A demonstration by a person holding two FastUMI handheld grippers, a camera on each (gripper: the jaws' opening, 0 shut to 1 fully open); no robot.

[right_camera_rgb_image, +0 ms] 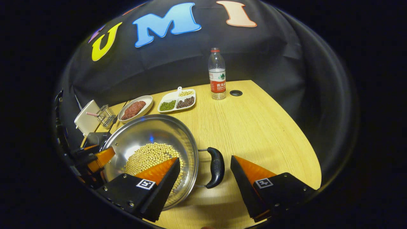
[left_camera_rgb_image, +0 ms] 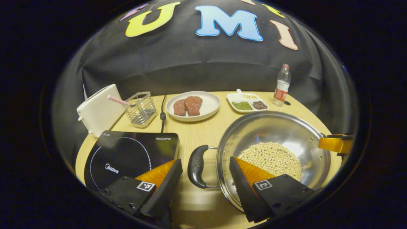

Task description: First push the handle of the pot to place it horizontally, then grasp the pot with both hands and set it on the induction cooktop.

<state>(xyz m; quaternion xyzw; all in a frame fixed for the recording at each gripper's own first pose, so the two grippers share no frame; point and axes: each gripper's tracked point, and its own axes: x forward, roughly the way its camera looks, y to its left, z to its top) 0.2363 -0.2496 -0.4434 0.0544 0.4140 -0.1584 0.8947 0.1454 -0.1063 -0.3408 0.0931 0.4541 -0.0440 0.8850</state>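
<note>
Pot (left_camera_rgb_image: 273, 140) between both tongs, each spread wide astride one handle; cooktop (left_camera_rgb_image: 127, 156) apparently left.

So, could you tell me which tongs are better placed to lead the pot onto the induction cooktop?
Left, probably: the left tongs are open astride one pot handle, with the induction cooktop right beside it. The right tongs straddle the opposite handle, farther away.

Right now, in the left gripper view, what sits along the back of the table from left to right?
White toaster → wire basket → plate of meat → divided dish of beans → water bottle.
</note>
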